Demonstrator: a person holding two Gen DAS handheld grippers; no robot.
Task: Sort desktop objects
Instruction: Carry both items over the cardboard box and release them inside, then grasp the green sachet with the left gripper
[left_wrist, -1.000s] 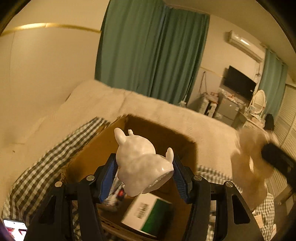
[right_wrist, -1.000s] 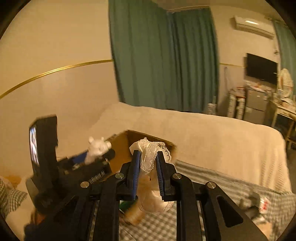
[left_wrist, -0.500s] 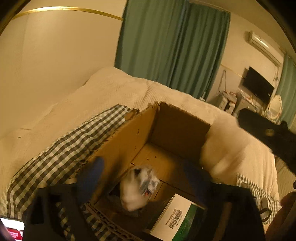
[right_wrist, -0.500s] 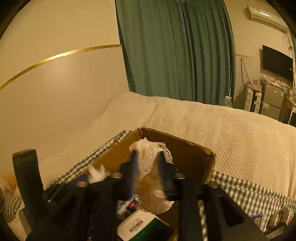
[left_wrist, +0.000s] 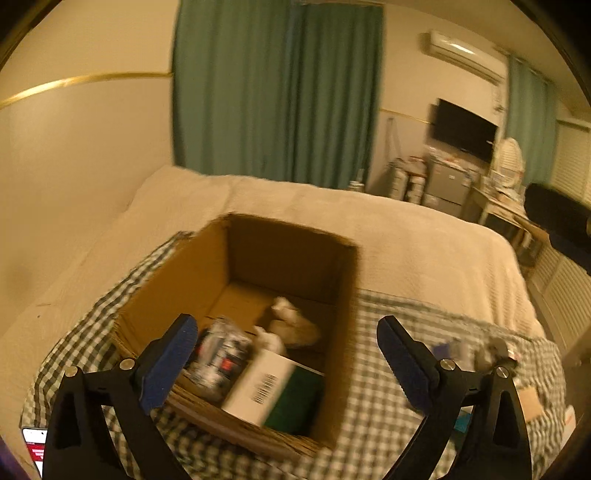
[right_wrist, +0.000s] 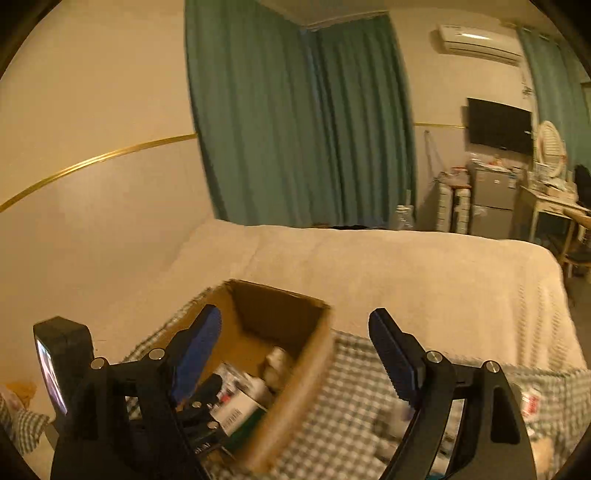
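— Where do I stand?

— Your left gripper (left_wrist: 286, 360) has just been opening, nothing between its blue pads; the white figurine (left_wrist: 291, 325) lies in the open brown cardboard box (left_wrist: 280, 240). Your right gripper (right_wrist: 295, 354) likewise — spread, empty.

— And now?

— Probably clear the rim, then reach right for the blurred items on the checked cloth (left_wrist: 388, 369).

Teal curtains (left_wrist: 277, 92) hang behind a cream bed (left_wrist: 406, 236); television (right_wrist: 498, 123) on the wall

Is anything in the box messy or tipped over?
Yes. Inside the cardboard box the white-and-green carton leans askew, and a pale toy lies tumbled beside a crumpled packet. Nothing looks broken.
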